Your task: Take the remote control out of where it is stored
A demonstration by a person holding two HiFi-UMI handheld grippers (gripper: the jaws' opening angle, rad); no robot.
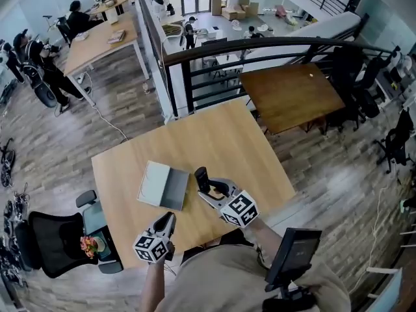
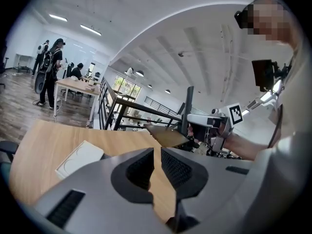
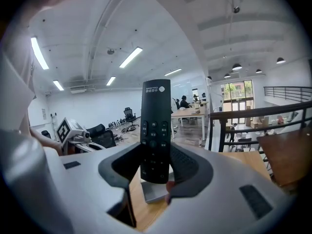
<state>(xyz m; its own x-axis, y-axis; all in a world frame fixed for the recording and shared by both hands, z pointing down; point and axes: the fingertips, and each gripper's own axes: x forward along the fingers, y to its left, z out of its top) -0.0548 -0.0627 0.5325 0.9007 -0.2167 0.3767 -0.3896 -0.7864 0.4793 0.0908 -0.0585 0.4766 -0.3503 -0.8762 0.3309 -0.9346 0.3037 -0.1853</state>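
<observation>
Head view: pale wood desk [image 1: 227, 135], person at its near edge, one tool in each hand.
Remote [image 1: 202, 178]: black and slim, standing upright in the right tool, out of the box and just right of it.
Right tool [image 1: 205, 192]: over the middle of the desk, marker cube toward the person, jaws pointing away.
Right tool, own view: right tool [image 3: 156, 156] clamped on the lower part of the remote [image 3: 155, 126], one pad on each long edge. Button face is toward the camera and the top end rises well clear of the jaws.
Box [image 1: 163, 184]: flat and grey, lying on the desk left of the remote. Left half is lighter, right half darker. An edge of the box [image 3: 155, 192] shows under the remote's lower end in the right gripper view; contact between them cannot be told there.
Left tool [image 1: 168, 221]: near the desk's front edge, below the box and apart from it.
Left tool, own view: left tool [image 2: 157, 155] has its jaws almost together, only a thin slit between them. Nothing is in the slit and the desk [image 2: 39, 140] shows through it.
Box, left gripper view: pale box [image 2: 80, 158] ahead and to the left, not touched.
Surroundings: black chair [image 1: 52, 239] at the desk's left, dark railing [image 1: 260, 44] beyond, and a darker brown table [image 1: 292, 96] behind that.
</observation>
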